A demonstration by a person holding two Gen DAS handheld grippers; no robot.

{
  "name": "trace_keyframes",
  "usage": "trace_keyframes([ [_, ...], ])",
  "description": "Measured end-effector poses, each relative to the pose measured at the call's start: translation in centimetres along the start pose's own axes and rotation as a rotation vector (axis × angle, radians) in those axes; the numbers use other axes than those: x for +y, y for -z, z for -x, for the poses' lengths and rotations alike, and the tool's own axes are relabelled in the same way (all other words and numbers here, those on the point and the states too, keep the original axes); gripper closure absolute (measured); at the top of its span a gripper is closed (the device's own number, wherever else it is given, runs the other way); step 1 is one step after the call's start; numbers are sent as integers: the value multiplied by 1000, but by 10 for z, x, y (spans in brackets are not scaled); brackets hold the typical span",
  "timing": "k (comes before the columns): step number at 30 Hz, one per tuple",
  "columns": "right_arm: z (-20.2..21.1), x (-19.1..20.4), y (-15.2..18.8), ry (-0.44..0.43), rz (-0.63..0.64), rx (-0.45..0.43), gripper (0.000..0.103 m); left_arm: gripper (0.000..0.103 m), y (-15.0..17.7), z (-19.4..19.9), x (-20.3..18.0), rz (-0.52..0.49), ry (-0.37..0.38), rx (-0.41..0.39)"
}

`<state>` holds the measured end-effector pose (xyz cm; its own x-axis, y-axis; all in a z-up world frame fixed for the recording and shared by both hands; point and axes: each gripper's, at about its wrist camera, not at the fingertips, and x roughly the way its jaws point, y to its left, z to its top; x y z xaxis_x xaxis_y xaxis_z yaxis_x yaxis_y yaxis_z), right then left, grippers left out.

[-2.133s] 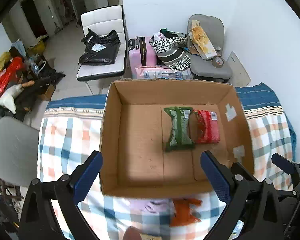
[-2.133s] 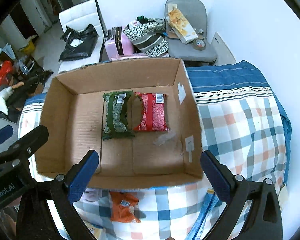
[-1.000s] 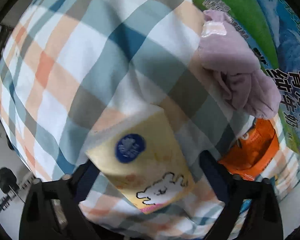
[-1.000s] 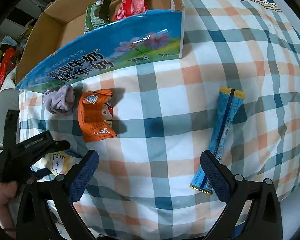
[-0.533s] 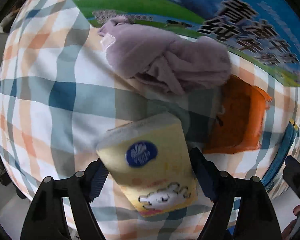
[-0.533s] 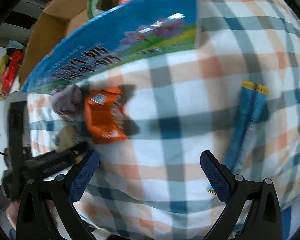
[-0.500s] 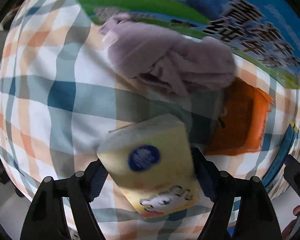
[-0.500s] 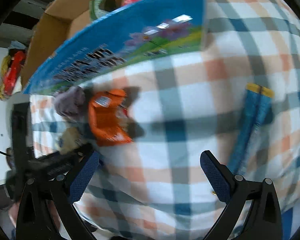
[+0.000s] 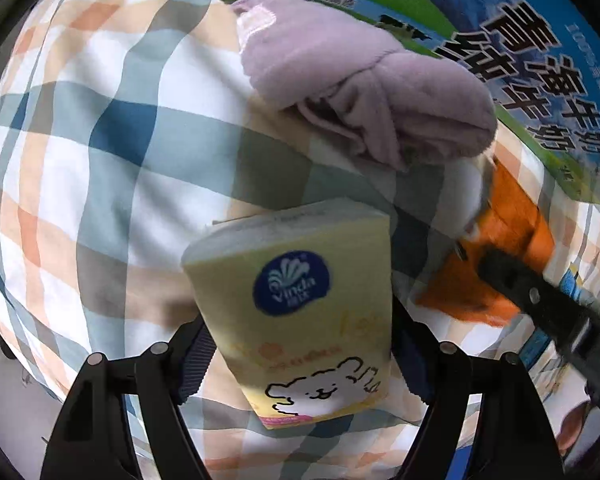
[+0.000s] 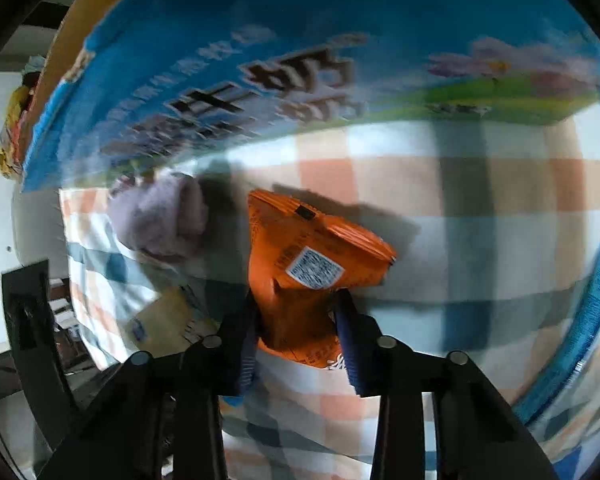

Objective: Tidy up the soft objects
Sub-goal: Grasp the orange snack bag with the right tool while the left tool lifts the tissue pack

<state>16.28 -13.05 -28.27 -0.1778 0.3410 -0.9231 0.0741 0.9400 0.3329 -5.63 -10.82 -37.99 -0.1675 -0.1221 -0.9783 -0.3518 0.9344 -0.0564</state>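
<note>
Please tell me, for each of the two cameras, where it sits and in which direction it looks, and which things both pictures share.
Left wrist: sits on the left gripper, looking down along its fingers at the yellow tissue pack they clamp; the other gripper's black arm enters at right.
Right wrist: sits on the right gripper, looking low across the checked cloth at the orange packet it pinches.
Shared: purple cloth, orange packet, tissue pack, blue box wall.
</note>
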Motion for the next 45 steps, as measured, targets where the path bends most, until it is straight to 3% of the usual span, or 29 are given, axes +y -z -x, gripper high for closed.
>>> trace_keyframes([
  [3, 6, -12, 11, 45, 9, 18, 67, 35, 16, -6, -16, -43, -26, -11],
  [10, 10, -44, 36, 102, 14, 62, 68, 36, 60, -28, -78, -281, -75, 10],
  [13, 1, -49, 35, 112, 1, 70, 66, 36, 71, -41, -91, -291, -111, 6],
  [17, -5, -49, 37, 129, -1, 70, 65, 36, 63, -40, -88, -268, -100, 5],
  [19, -4, -50, 37, 131, -4, 68, 65, 39, 74, -42, -90, -261, -104, -5],
  [20, -2, -51, 37, 131, -4, 68, 65, 40, 61, -39, -89, -259, -101, -4],
  [25, 8, -40, 43, 136, 20, 45, 70, 41, 76, -32, -86, -264, -81, -24],
  [31, 46, -32, 53, 95, 50, -1, 71, 41, 96, 18, -115, -317, -45, -113],
  [34, 79, -34, 56, 67, 65, -37, 72, 41, 108, 57, -100, -347, -32, -181],
  [37, 116, -26, 58, 38, 80, -90, 72, 41, 117, 95, -109, -367, -4, -243],
  [38, 124, -26, 59, 32, 83, -102, 72, 41, 116, 110, -76, -381, 3, -260],
  [40, 145, -21, 60, 23, 96, -136, 72, 41, 129, 132, -78, -406, 10, -291],
  [42, 163, -14, 53, 10, 104, -169, 72, 40, 132, 153, -84, -439, 10, -323],
  [43, 171, -8, 54, 5, 107, -183, 72, 40, 110, 165, -83, -450, 10, -335],
  [45, 185, 1, 48, -9, 112, -217, 72, 40, 110, 182, -84, -465, 8, -365],
])
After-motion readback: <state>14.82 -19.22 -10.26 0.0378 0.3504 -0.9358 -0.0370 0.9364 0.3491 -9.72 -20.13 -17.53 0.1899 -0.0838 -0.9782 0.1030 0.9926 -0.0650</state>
